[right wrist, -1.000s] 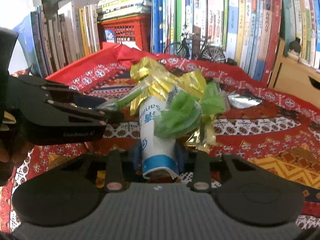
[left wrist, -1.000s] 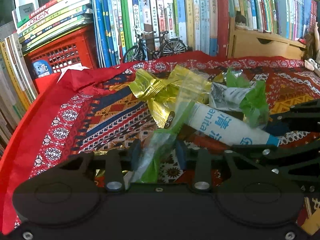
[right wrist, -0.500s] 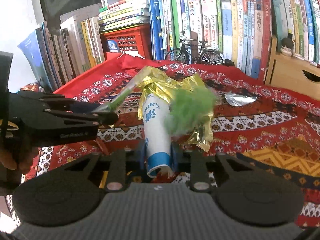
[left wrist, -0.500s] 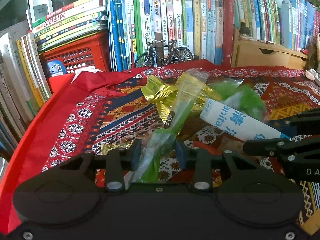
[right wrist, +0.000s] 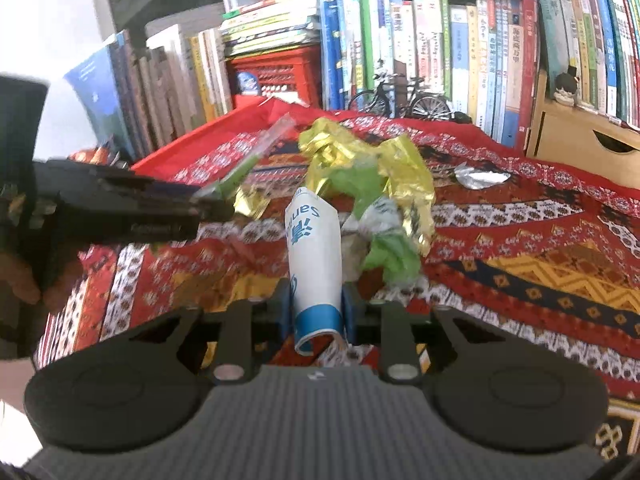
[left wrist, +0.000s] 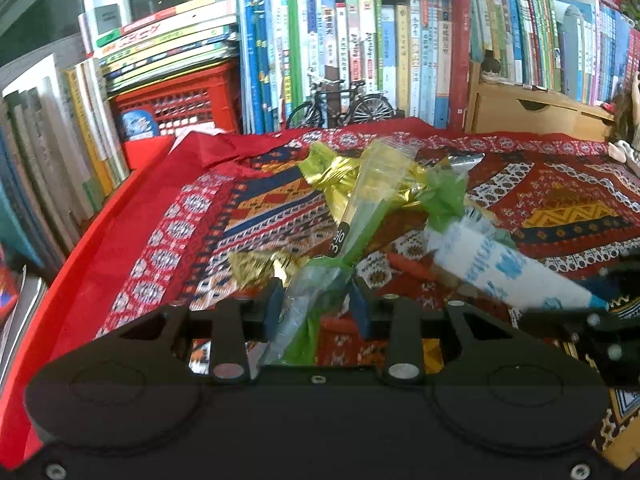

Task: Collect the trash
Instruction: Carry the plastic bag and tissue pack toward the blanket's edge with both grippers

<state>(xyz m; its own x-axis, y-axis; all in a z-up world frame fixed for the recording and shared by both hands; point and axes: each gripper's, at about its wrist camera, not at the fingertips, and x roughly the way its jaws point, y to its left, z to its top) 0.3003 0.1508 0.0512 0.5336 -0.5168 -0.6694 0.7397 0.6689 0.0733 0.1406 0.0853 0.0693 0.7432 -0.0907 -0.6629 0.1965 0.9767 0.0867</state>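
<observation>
Left tool [left wrist: 314, 306] raised wrapper [left wrist: 360, 208] (slightly).

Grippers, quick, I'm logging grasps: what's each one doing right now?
Left gripper: closed on the clear green plastic wrapper.
Right gripper: closed on the white and blue wrapper.

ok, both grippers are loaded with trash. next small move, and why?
Probably lift both a little higher and carry the load off the cloth. The left gripper is shut on the clear wrapper and the right gripper on the white pack. Gold foil and green scraps dangle just above the cloth. No bin is in view.
</observation>
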